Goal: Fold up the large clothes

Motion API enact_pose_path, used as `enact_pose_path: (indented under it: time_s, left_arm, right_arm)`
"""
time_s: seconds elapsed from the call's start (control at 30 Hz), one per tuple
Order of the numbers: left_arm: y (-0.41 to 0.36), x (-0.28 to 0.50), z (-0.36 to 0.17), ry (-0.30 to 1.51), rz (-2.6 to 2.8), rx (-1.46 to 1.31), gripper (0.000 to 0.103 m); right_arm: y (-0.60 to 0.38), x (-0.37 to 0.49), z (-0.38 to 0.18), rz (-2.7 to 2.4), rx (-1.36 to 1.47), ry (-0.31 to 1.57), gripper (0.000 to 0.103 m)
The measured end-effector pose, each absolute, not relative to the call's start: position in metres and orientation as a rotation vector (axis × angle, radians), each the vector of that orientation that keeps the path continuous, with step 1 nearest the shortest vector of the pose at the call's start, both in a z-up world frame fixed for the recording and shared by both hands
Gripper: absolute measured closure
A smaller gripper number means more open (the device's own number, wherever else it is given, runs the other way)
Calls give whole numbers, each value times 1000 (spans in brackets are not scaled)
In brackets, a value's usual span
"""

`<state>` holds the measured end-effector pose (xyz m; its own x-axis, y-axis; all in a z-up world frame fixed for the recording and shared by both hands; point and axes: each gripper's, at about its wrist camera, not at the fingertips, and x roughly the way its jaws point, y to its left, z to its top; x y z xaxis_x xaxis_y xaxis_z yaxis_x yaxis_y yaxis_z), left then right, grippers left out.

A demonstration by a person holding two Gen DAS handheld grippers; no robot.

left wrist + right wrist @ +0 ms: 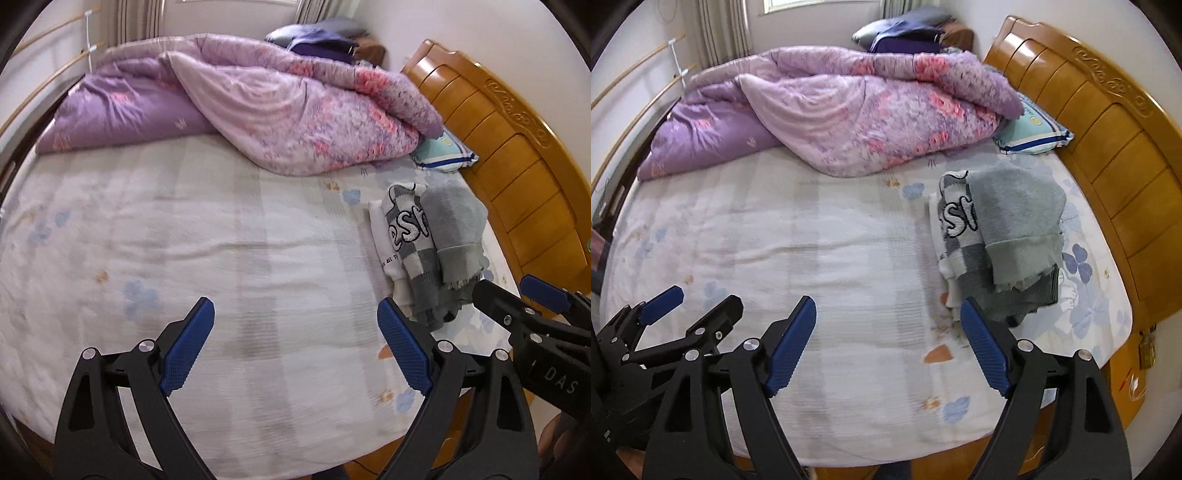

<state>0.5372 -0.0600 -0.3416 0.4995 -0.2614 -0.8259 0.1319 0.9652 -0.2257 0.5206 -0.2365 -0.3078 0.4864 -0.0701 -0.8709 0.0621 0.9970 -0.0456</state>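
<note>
A pile of folded clothes lies on the right side of the bed near the headboard: a grey sweatshirt (456,225) (1015,225) on top of a grey-and-white checked garment with lettering (410,236) (960,225) and a white one beneath. My left gripper (295,347) is open and empty above the bare sheet, left of the pile. My right gripper (888,343) is open and empty, just in front of the pile. The right gripper shows at the right edge of the left wrist view (517,295); the left gripper shows at lower left of the right wrist view (694,306).
A rumpled purple floral quilt (258,110) (849,114) fills the far half of the bed. A teal pillow (443,151) (1034,133) lies by the wooden headboard (517,155) (1108,122). Dark folded items (317,37) sit in the far corner. The white patterned sheet (184,240) covers the mattress.
</note>
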Motion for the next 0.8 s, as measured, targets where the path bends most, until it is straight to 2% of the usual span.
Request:
enact_pose_path:
  time_s: [0.37,0.8]
  left_arm:
    - [30,458,-263,900,-221,-114,12]
    - [66,394,-183,793,-175,-53,12]
  right_arm:
    - [-150,443,-243,-55,46,980,22]
    - [-113,383,-177,-7,62,886,16]
